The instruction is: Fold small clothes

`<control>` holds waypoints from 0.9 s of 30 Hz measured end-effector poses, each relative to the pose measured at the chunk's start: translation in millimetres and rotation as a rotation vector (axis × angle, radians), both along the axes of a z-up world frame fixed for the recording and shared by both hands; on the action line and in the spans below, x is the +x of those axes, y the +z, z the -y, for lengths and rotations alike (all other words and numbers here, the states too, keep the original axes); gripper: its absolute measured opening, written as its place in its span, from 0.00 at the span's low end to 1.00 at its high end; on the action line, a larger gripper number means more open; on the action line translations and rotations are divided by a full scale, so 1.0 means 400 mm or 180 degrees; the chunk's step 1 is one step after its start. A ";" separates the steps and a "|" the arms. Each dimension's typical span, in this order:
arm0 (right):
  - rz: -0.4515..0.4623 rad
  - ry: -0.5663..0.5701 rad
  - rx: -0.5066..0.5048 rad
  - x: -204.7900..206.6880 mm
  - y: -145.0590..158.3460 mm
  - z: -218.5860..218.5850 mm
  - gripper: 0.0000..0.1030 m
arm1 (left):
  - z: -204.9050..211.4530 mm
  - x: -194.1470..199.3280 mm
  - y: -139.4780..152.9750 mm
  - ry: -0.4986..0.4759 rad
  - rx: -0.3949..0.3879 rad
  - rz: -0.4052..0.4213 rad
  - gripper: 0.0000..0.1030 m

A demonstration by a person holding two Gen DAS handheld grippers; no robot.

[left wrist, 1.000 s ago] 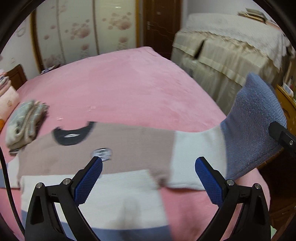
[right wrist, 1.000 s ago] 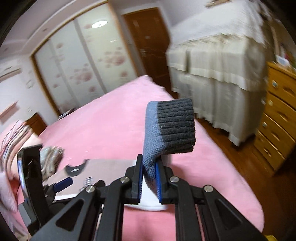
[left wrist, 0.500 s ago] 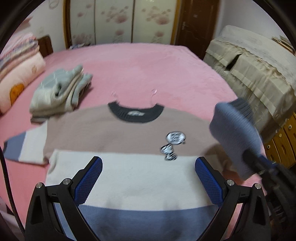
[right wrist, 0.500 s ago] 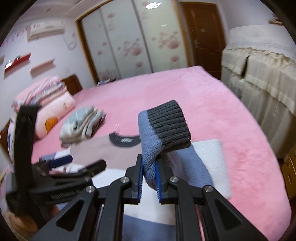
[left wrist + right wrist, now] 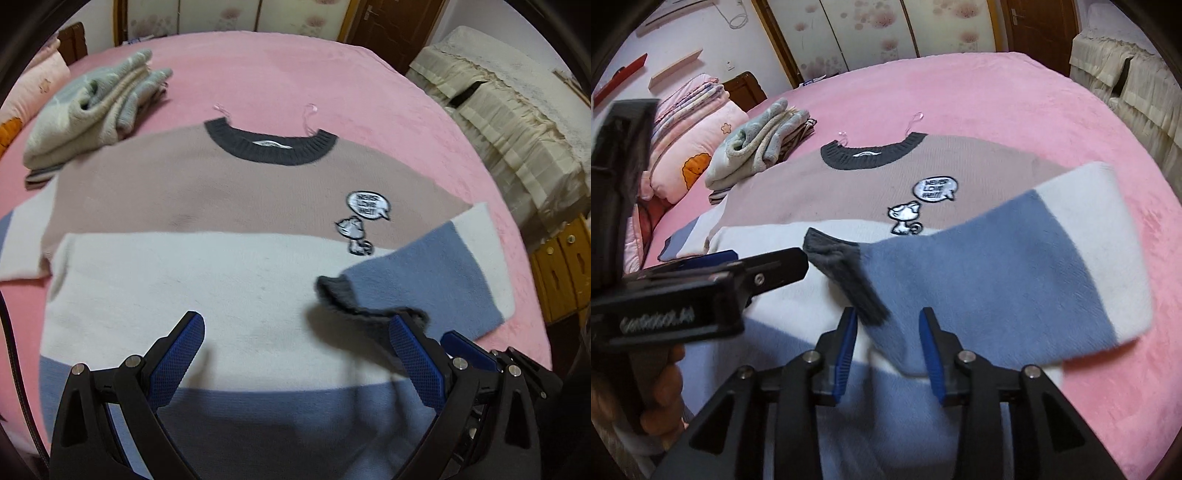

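A fuzzy colour-block knit sweater lies flat mid-frame on the plush pink bed, its sleeve folded across. The left hand-held gripper and the right hand-held gripper are both released.

Sweater flat on pink bed; left gripper open above.

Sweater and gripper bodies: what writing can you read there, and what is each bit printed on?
"NEVER LOVE ME!!": my best reading of the speech-bubble patch on the sweater, above the cartoon dog patch; the last word is unclear.
Neck label inside the collar: white mark only, too small to read.
Embossed lettering on the left gripper body: blurred, not readable.
Right gripper: no text visible.
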State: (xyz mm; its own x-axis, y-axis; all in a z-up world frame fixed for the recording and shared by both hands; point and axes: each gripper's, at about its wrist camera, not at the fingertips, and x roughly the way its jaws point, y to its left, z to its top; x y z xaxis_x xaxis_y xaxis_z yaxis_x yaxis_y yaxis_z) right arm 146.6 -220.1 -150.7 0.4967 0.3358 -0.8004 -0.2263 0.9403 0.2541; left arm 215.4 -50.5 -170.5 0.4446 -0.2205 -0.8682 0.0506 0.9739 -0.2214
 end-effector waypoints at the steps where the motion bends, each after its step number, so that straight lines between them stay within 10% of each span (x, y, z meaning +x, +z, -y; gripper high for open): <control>1: 0.0012 -0.0003 0.0008 -0.005 0.005 0.004 0.35 | 0.002 0.002 -0.002 -0.0026 -0.0071 -0.0016 0.97; 11: 0.0048 -0.0224 0.0232 -0.085 0.033 0.102 0.35 | 0.054 0.013 -0.047 -0.0168 -0.0669 -0.0417 0.97; 17: -0.0011 -0.0347 0.0199 -0.107 0.018 0.130 0.35 | 0.078 0.015 -0.077 -0.0119 -0.0568 -0.0505 0.95; 22: -0.0072 -0.0405 0.0265 -0.117 0.004 0.151 0.35 | 0.076 0.018 -0.120 -0.0208 -0.0998 -0.0735 0.28; 27: -0.0085 -0.0443 0.0288 -0.117 -0.003 0.161 0.35 | 0.101 0.016 -0.080 -0.0291 -0.0732 -0.0408 0.10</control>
State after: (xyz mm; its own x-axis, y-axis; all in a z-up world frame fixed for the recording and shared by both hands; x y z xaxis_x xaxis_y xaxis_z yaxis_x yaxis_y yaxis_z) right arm 99.7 -284.7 -151.7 0.5223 0.3364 -0.7836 -0.0874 0.9352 0.3432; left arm 221.8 -90.7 -202.7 0.3036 -0.4524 -0.8386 0.0931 0.8900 -0.4464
